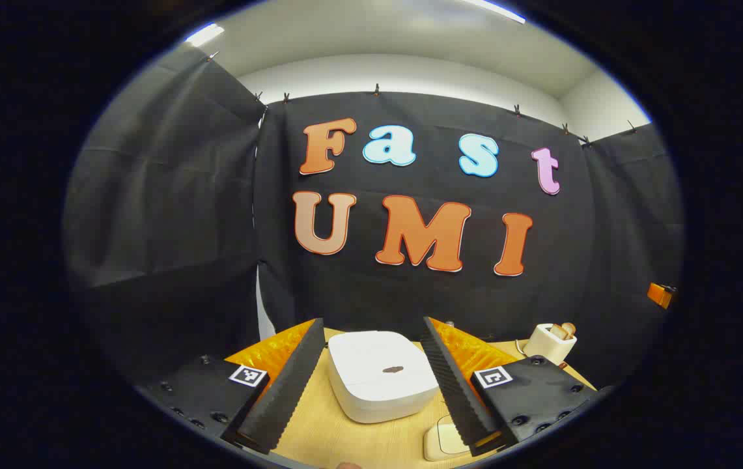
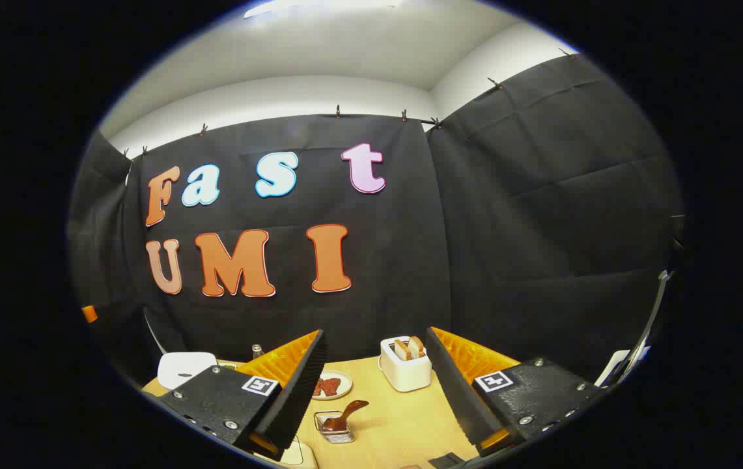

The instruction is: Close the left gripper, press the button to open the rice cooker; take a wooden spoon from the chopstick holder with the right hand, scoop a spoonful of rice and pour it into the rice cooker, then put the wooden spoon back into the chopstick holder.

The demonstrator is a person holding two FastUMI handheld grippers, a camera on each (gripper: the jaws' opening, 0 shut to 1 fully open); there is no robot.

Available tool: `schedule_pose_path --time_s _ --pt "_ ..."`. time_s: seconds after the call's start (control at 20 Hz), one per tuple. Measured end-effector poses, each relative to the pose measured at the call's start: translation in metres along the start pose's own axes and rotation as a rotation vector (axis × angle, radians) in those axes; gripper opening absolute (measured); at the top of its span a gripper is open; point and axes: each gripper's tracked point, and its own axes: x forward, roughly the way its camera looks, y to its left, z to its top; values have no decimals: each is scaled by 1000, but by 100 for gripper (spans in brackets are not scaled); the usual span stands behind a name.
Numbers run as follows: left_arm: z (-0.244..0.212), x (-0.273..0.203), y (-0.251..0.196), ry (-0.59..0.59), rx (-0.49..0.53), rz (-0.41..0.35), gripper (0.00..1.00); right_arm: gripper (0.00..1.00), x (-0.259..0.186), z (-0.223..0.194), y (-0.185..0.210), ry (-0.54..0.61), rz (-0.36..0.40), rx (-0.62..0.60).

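Note:
The white rice cooker (image 1: 378,378) sits lid down on the wooden table, straight ahead between the fingers of my left gripper (image 1: 371,322), which is open and short of it. In the right gripper view the cooker (image 2: 185,368) lies far left. A small clear holder (image 2: 334,431) stands on the table with a brown wooden spoon (image 2: 347,412) leaning out of it. My right gripper (image 2: 375,332) is open with nothing between its fingers; the holder is low between them, near the left finger.
A white toaster (image 2: 405,371) holding bread slices stands at the back, also seen as the toaster (image 1: 550,342) at right. A small plate (image 2: 332,385) with reddish food lies beside it. A cream rounded object (image 1: 443,443) sits at the table's near edge.

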Motion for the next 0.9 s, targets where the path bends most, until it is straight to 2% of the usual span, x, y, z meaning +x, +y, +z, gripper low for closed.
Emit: schedule_pose_path --time_s 0.2,0.35,0.45,0.7,0.9 --pt "-5 -4 -7 -1 38 30 100 94 14 1 -2 0 25 -68" --pt "3 -4 -25 -20 14 -11 100 94 21 5 2 -23 38 -80" --pt "7 -2 -23 -32 26 -11 100 94 25 -1 8 -17 54 -92" --pt "11 8 -24 -48 40 -3 100 94 35 -10 19 7 88 -70" --pt "6 18 -23 -29 43 -2 100 94 39 -12 20 14 81 -79"
